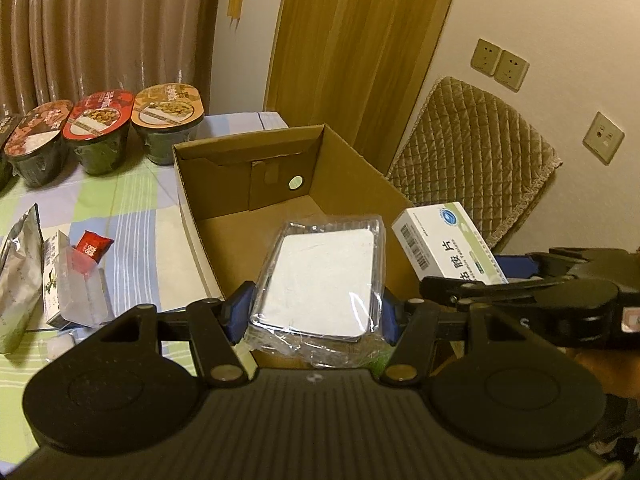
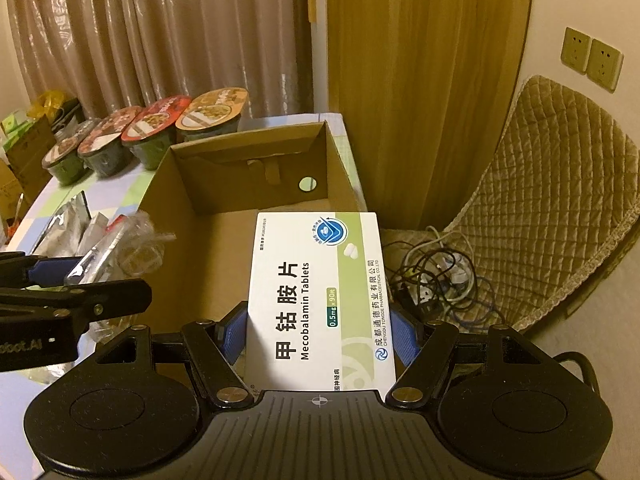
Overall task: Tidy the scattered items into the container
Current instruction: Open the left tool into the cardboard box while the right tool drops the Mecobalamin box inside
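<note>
The left claw (image 1: 316,312) is closed on a flat packet (image 1: 320,280) wrapped in clear film, its blue pads (image 1: 236,312) pressed against the packet's two sides. The packet hangs over the near edge of the open cardboard box (image 1: 224,208), which sits on the checked tabletop (image 1: 136,208).

The right claw (image 2: 318,334) grips a white and green tablet carton (image 2: 320,292) marked "Mecobalamin Tablets", pinched between its blue pads (image 2: 234,332). The carton is held above the box's (image 2: 192,248) near right part; in the left view it (image 1: 444,244) shows just past the box's right wall. The two claws are side by side, close together. The box's floor looks bare where it can be seen.

Left of the box on the tabletop lie a silver pouch (image 1: 20,276), a small carton (image 1: 60,280) with a clear wrapper and a red sachet (image 1: 94,244). Behind them a row of noodle bowls (image 1: 100,132) stands near the curtain (image 1: 100,28). Right of the tabletop is a quilted chair (image 2: 552,200) with cables (image 2: 440,272) on its seat.
</note>
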`<state>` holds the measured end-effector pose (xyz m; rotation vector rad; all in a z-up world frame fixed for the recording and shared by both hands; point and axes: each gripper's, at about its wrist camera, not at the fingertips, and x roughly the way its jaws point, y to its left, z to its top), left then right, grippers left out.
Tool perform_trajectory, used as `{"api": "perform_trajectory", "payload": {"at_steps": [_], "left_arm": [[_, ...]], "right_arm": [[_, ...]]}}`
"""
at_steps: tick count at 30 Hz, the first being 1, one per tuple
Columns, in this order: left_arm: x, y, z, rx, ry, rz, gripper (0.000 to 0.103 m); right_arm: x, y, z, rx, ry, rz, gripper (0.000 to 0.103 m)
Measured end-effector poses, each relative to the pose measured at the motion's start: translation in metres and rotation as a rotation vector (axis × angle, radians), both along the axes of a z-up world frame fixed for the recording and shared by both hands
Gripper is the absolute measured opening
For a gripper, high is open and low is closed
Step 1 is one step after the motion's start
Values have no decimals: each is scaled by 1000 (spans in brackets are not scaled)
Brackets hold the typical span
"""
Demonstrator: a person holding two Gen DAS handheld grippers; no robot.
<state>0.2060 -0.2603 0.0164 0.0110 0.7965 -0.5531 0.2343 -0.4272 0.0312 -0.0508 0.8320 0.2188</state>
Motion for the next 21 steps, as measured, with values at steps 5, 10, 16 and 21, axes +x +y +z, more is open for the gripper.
{"api": "perform_trajectory", "payload": {"at_steps": [5,10,16,21], "left_arm": [[-2,3,-1,2,-6,12,57],[-8,17,2,5,-10,45,57],[-15,29,2,12,-2,62,57],[-18,31,2,12,-1,63,58]], "right_arm": [[-1,-2,-1,0,1,-3,73],[-3,-3,0,4,2,-2,73],[-7,1,0,7,1,5,73],[-7,8,3,5,-2,14,73]]}}
